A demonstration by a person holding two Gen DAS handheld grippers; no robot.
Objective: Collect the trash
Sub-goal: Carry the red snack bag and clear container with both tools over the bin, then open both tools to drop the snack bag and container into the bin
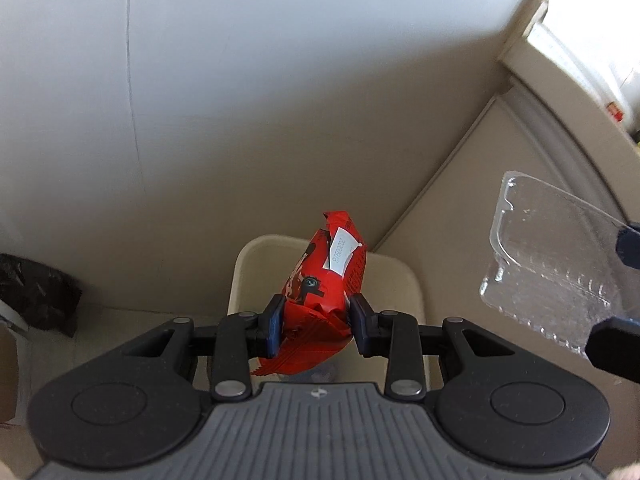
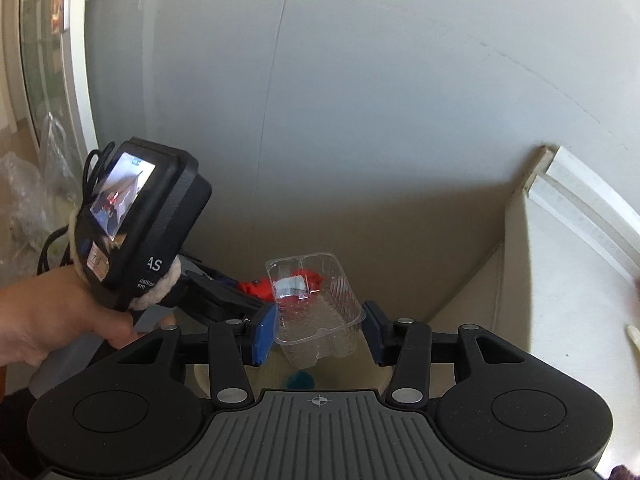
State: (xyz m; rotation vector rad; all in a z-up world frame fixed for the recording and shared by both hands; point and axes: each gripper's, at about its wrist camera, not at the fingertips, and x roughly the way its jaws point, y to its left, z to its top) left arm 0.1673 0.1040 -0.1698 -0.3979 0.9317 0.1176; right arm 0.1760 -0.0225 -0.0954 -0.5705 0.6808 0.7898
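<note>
My left gripper (image 1: 318, 308) is shut on a crumpled red snack wrapper (image 1: 324, 280) with a white sticker. It hangs over the open top of a beige trash bin (image 1: 400, 280). To its right a clear plastic tray (image 1: 552, 264) sits between the fingers of my right gripper (image 1: 620, 296). In the right wrist view my right gripper (image 2: 320, 320) is shut on that clear tray (image 2: 316, 308), both blue pads against its sides. The bin's rim (image 2: 200, 380) shows below it, with something blue (image 2: 300, 380) inside. A hand holds my left gripper (image 2: 244, 294) with the red wrapper (image 2: 260, 288) at the left.
The bin stands in a corner between a grey wall (image 1: 280, 100) and a white cabinet side (image 1: 500, 200). A black bag (image 1: 36, 292) and a cardboard box (image 1: 8, 360) lie at the left. Clear plastic bags (image 2: 24, 192) sit by a glass door.
</note>
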